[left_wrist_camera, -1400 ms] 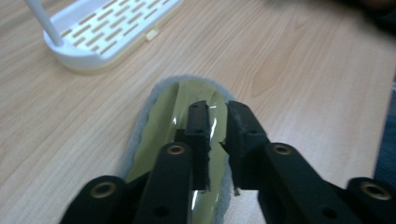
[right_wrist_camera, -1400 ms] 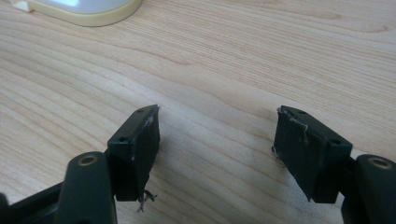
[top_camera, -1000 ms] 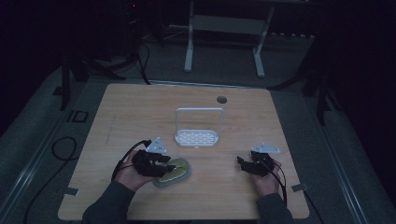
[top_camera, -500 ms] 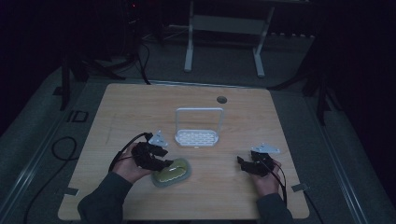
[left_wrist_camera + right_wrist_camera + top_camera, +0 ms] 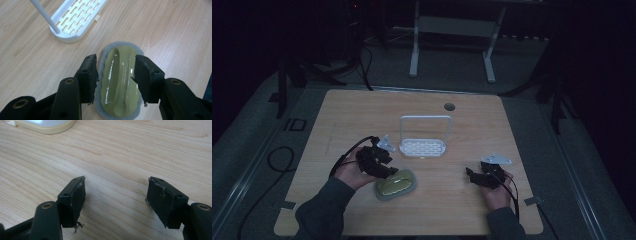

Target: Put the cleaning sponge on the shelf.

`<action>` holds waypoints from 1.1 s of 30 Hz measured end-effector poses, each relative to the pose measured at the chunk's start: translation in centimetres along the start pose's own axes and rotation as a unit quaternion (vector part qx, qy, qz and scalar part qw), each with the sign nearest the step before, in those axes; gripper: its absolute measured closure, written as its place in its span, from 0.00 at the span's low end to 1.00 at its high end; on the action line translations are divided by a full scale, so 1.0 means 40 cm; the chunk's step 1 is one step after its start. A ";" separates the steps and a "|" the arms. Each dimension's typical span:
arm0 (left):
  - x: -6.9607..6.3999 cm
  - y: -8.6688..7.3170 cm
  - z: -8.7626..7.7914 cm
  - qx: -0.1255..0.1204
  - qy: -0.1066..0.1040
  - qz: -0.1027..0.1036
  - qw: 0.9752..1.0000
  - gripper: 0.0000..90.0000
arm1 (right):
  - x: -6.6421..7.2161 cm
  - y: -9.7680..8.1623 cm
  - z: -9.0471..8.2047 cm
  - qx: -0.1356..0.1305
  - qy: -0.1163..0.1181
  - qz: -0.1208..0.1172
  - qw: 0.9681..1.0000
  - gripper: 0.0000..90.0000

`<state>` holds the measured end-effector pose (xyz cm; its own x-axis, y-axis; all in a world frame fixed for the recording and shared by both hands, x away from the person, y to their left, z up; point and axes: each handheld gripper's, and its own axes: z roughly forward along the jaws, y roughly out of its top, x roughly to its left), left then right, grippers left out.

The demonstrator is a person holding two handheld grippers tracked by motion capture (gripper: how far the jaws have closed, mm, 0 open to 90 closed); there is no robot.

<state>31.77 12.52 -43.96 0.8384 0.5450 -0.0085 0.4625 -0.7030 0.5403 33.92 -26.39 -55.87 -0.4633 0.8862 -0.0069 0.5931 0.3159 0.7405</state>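
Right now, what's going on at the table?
A person works two handheld grippers over a wooden table. The left gripper has just been opening its jaws; they straddle the green scrubbing pad lying flat, pads clear of it. The right gripper is open over bare wood. A white rack stands behind.

Light wooden table, round grommet hole set at far centre, white slotted rack placed mid-table, green scrubber laid flat near left of centre.
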 end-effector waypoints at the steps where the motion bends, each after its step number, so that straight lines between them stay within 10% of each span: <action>1: 0.002 0.003 0.000 0.004 -0.002 0.001 1.000 0.59 | 0.000 0.000 0.000 0.000 0.000 0.000 1.000 0.34; 33: -0.004 0.065 0.038 0.090 -0.015 0.036 0.995 0.61 | 0.000 0.000 0.000 0.000 0.000 0.000 1.000 0.34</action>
<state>33.27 9.90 -43.84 0.8786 0.4776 -0.0022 0.4422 -0.8116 0.3819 33.92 -26.39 -55.87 -0.4631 0.8863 -0.0065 0.5934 0.3155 0.7405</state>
